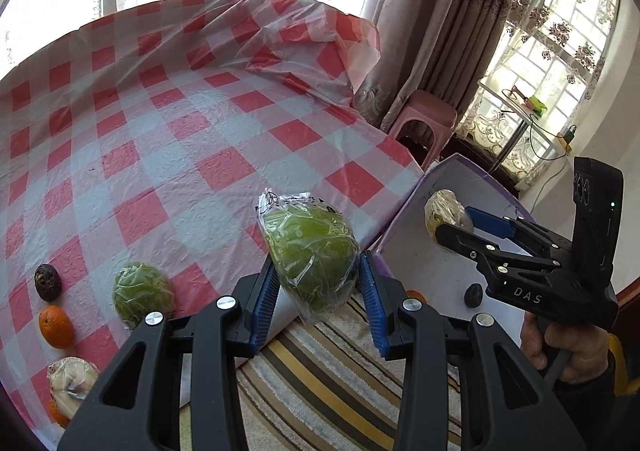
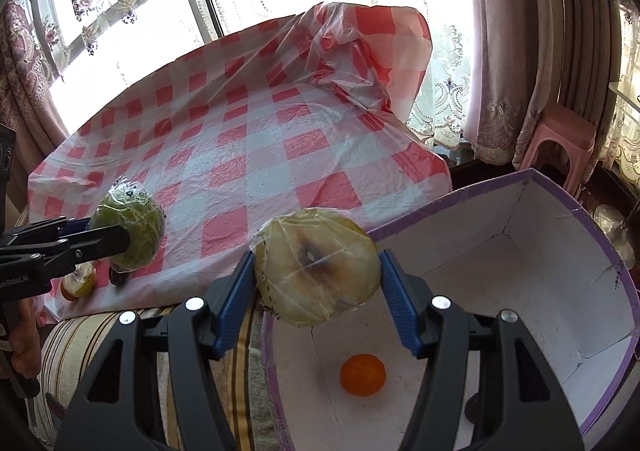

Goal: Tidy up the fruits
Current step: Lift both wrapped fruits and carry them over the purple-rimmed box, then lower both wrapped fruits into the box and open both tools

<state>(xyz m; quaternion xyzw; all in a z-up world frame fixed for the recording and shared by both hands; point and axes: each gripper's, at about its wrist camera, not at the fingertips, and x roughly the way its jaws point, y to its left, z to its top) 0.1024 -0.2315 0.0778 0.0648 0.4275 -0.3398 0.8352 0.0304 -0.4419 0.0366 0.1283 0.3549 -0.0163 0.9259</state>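
Observation:
My left gripper [image 1: 318,283] is shut on a green fruit wrapped in clear film [image 1: 314,255], held off the table's right edge near the box; it also shows in the right wrist view [image 2: 130,229]. My right gripper [image 2: 318,283] is shut on a pale yellow wrapped fruit [image 2: 318,265], held above the near rim of a white box with a purple rim [image 2: 560,271]. An orange [image 2: 363,374] lies on the box floor. In the left wrist view the box [image 1: 440,271] also holds a dark round fruit [image 1: 473,294].
On the red-checked tablecloth [image 1: 180,131] near its front edge lie another wrapped green fruit [image 1: 142,293], a dark fruit [image 1: 48,282], an orange [image 1: 56,326] and a pale wrapped fruit [image 1: 72,381]. A striped rug [image 1: 320,383] lies below. A pink stool [image 1: 424,119] stands by the curtains.

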